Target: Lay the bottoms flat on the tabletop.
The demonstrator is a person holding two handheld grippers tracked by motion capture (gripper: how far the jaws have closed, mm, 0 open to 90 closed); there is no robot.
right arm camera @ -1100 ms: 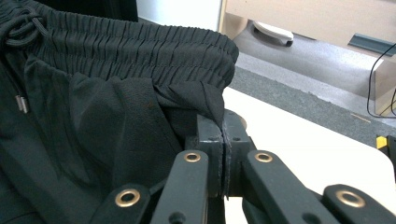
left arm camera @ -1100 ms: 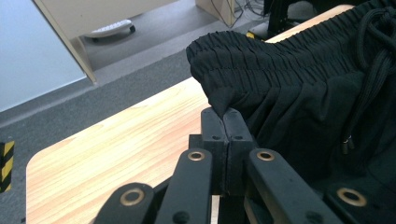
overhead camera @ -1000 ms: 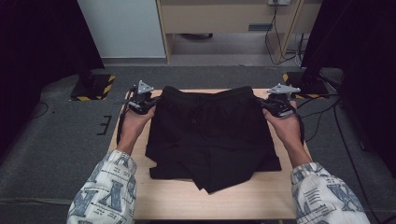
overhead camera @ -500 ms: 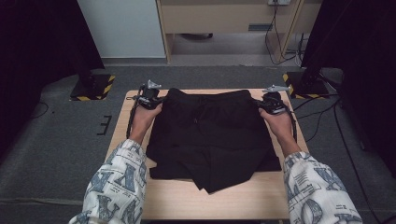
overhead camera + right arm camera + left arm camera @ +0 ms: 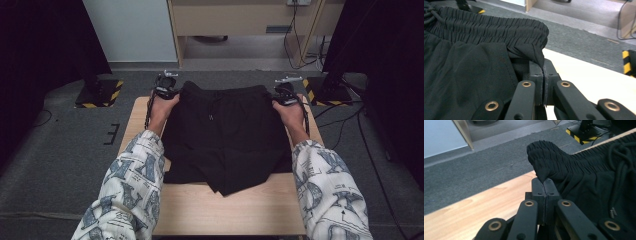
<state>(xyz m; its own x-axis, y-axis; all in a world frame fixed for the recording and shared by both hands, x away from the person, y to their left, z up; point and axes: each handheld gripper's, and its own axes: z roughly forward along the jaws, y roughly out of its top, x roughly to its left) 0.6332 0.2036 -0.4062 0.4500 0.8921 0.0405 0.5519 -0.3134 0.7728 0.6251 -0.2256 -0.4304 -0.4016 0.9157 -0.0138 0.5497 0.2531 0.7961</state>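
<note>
High view: black shorts [image 5: 225, 135] lie spread on the counter [image 5: 220, 215], a small pale mark on the front (too small to read). Left tongs [image 5: 545, 181] and right tongs [image 5: 542, 65] each pinch a waistband corner.

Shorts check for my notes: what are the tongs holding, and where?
Both tongs pinch the black shorts at the waistband: left tongs at one end, right tongs at the other.
</note>
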